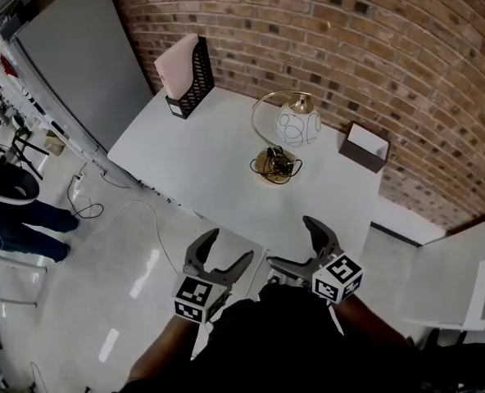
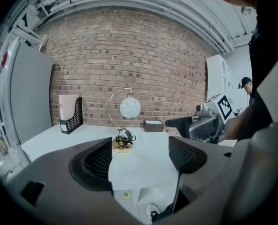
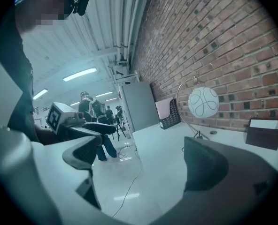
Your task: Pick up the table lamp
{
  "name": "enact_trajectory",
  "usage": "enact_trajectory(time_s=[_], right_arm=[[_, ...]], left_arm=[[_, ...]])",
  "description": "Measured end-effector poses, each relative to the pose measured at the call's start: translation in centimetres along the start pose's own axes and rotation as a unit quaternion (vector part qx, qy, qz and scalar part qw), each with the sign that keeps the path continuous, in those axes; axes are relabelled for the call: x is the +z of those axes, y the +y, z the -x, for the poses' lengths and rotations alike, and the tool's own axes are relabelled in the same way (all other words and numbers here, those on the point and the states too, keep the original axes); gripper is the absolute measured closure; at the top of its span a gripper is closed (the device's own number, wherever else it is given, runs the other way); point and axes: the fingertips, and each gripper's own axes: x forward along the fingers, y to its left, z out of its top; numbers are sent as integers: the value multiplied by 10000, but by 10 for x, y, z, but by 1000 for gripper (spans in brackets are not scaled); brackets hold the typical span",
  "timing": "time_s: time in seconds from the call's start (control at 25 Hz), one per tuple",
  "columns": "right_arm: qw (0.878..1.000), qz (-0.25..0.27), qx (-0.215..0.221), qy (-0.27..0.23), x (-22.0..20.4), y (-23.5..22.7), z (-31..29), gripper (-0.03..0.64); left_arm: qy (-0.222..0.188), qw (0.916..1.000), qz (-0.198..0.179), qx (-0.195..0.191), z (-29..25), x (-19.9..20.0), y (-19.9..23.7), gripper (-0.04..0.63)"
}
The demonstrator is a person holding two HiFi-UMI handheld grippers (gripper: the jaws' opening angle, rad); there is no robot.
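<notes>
The table lamp (image 1: 289,129) stands on the white table (image 1: 193,162): a white globe shade hangs in a gold hoop over a round gold base (image 1: 274,164) with a black cord coiled on it. The lamp (image 2: 126,114) shows straight ahead in the left gripper view, and the lamp (image 3: 201,104) sits at the right in the right gripper view. My left gripper (image 1: 224,257) and right gripper (image 1: 302,249) hover open and empty before the table's near edge, well short of the lamp.
A black file holder (image 1: 187,76) with pink folders stands at the table's far left corner. A dark box (image 1: 365,146) sits at the far right by the brick wall. A grey panel (image 1: 79,56) leans left of the table. A cable (image 1: 111,211) trails on the floor.
</notes>
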Motion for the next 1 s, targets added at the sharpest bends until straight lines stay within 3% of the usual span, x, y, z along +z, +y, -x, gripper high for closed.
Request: enact_trajectory(time_s=[0.28, 0.6, 1.0], right_arm=[[9999, -95, -127, -65, 20, -57, -16, 32], [9990, -294, -234, -226, 27, -104, -27, 35], [9978, -420, -434, -273, 32, -148, -32, 40]], left_arm=[[32, 9998, -162, -93, -56, 35, 24, 227], [324, 9991, -197, -187, -100, 40, 38, 227], [355, 9984, -393, -184, -138, 60, 54, 227]])
